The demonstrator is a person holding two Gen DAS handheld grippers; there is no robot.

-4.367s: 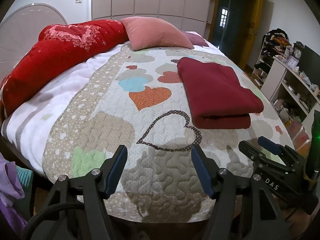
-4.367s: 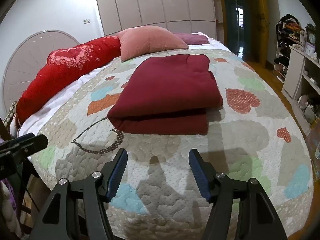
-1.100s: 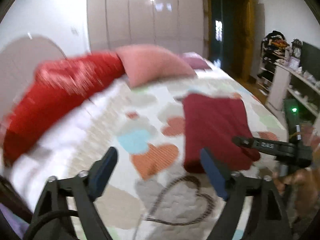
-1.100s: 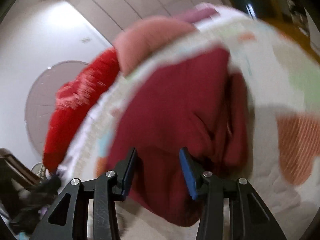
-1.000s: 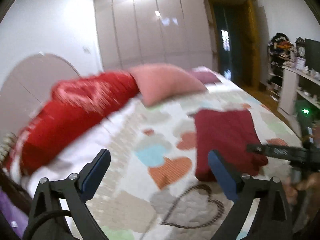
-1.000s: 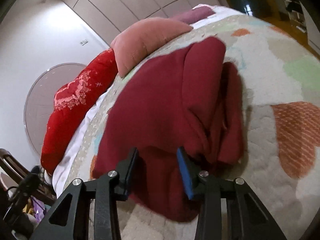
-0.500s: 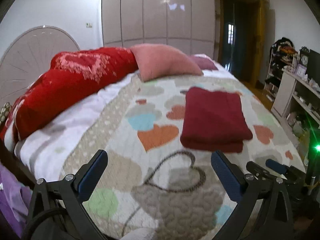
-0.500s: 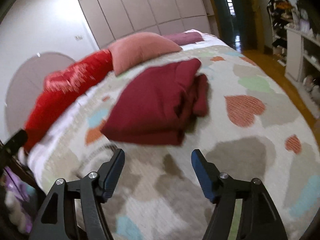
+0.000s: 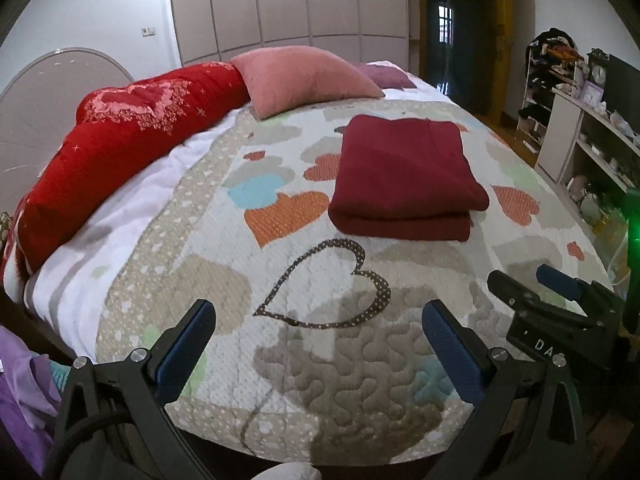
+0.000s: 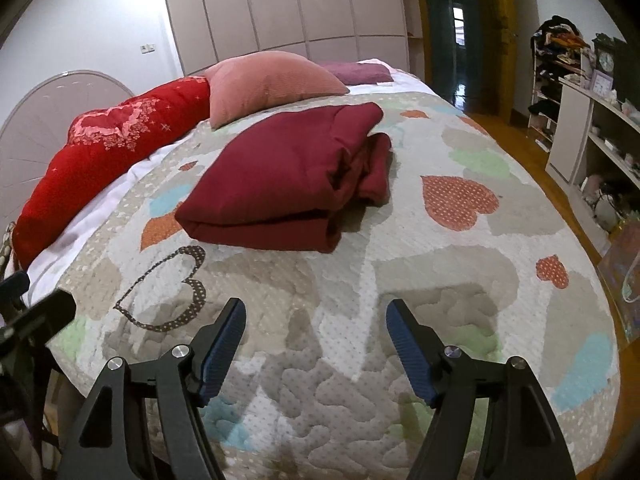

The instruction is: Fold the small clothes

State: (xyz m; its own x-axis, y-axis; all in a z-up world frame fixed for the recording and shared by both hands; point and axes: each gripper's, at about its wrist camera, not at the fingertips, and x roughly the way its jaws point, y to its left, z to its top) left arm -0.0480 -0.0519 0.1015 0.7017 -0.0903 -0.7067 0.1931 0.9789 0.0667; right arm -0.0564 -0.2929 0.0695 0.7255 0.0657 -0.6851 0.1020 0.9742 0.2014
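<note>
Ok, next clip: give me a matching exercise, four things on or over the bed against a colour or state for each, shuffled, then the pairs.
Things:
1. folded garment
2. square pillow
3. long bolster
4. right tongs

States:
A. bright red, pale heart print
B. open, holding nothing
C. dark red, lying on the quilt
D. dusty pink, at the head of the bed

Pairs: 1-C, 2-D, 3-A, 4-B

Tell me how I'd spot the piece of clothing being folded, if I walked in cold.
Look at the big bed with the heart-patterned quilt. Past the dotted heart outline, toward the pillows, lies a dark red folded garment. It is flat and squared off, deeper maroon than the bright red bolster and the pink pillow behind it.
</note>
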